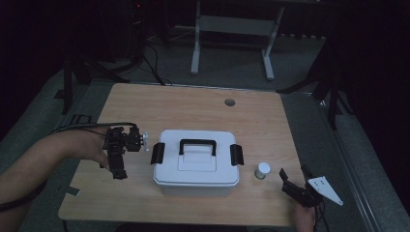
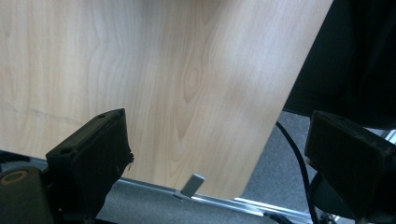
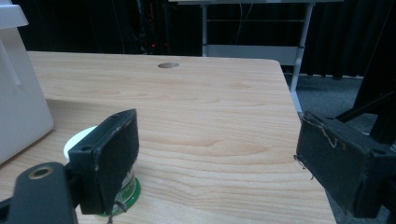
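Note:
A white lidded box point(image 1: 196, 164) with a black handle and black side latches stands mid-table. My left gripper point(image 1: 120, 166) hovers to its left in a person's hand, tilted down toward the table's near side. In the left gripper view my left gripper point(image 2: 219, 158) is open over bare wood, with nothing between the jaws. My right gripper point(image 1: 296, 175) rests near the front right corner, open and empty. A small white-capped container point(image 1: 263, 170) stands between it and the box. In the right gripper view my right gripper point(image 3: 229, 158) points across the table, and the container point(image 3: 79, 140), with a green label, sits partly behind its left jaw.
The wooden table point(image 1: 203, 106) has a round cable hole point(image 1: 229, 102) near its far edge. A small white piece point(image 1: 146, 141) shows beside the left gripper's body; I cannot tell what it is. Metal desk legs point(image 1: 232, 43) and dark stands surround the table on grey floor.

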The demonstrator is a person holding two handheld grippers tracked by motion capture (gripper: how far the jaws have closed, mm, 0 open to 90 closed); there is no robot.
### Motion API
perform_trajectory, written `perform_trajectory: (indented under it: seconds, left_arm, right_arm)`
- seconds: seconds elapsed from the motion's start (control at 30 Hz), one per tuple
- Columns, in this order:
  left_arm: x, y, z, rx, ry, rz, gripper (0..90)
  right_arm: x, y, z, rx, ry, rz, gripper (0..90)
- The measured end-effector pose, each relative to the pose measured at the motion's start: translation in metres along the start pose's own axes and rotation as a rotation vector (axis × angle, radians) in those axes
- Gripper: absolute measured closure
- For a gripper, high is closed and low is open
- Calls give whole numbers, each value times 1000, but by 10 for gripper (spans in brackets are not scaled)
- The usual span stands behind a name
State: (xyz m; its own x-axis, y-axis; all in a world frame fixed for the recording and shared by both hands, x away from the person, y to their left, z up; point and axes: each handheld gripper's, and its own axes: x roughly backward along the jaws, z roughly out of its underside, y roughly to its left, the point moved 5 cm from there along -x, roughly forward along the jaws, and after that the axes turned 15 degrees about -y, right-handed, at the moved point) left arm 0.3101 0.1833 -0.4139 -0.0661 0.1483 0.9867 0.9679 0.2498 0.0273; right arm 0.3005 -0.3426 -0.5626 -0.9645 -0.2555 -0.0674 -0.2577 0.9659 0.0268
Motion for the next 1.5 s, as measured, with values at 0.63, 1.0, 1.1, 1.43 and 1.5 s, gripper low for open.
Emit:
perform_trajectory:
  seconds: [0.63, 1.0, 1.1, 1.43, 1.5]
  left_arm:
    - [15, 16, -60, -57, -54, 4, 60]
    - [14, 21, -91, -102, -63, 3, 68]
    - [14, 23, -98, -113, -67, 7, 68]
    - [10, 27, -120, -140, -87, -8, 68]
    - [9, 27, -123, -146, -90, 1, 68]
  right_arm:
    - [0, -1, 0, 0, 3, 0, 128]
    - [0, 0, 1, -2, 5, -3, 128]
    - [0, 0, 1, -2, 6, -3, 128]
    - [0, -1, 1, -2, 4, -4, 128]
    - [0, -1, 1, -2, 5, -4, 128]
